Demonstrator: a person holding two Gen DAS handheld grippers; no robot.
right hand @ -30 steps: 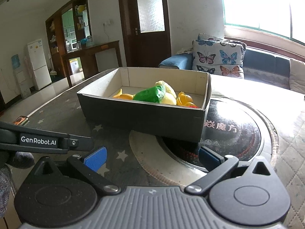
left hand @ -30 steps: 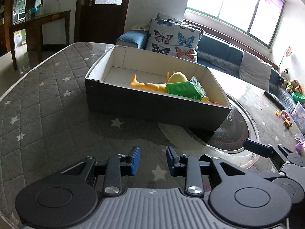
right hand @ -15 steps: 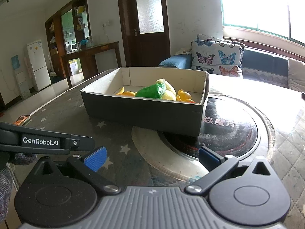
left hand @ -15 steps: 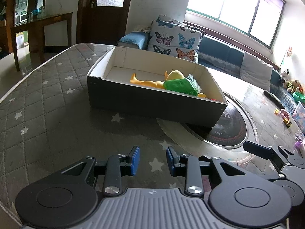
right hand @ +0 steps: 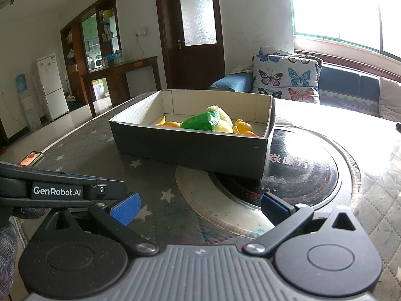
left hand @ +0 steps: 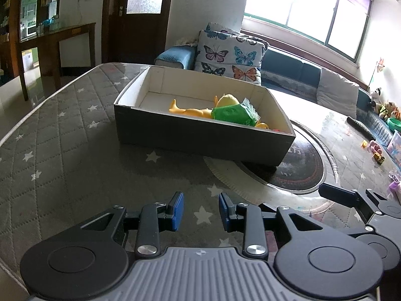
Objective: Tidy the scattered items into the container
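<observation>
A dark cardboard box point(left hand: 200, 138) with a white inside stands on the table; it also shows in the right wrist view point(right hand: 190, 148). In it lie a yellow rubber toy point(left hand: 190, 111), a green packet point(left hand: 231, 113) and a yellow duck point(right hand: 241, 126). My left gripper point(left hand: 201, 210) is empty, its blue pads a narrow gap apart, low over the table in front of the box. My right gripper point(right hand: 200, 205) is wide open and empty, in front of the box, to the right of the left gripper.
The table has a grey quilted star-pattern cover point(left hand: 62, 155) and a round black hotplate point(right hand: 300, 175) under the box's right end. Small toys point(left hand: 376, 150) lie at the far right edge. A phone point(right hand: 31, 158) lies at the left edge. A sofa with butterfly cushions point(left hand: 230, 52) stands behind.
Both grippers have drawn back from the box, which looks smaller and farther now. The openings of both grippers are unchanged.
</observation>
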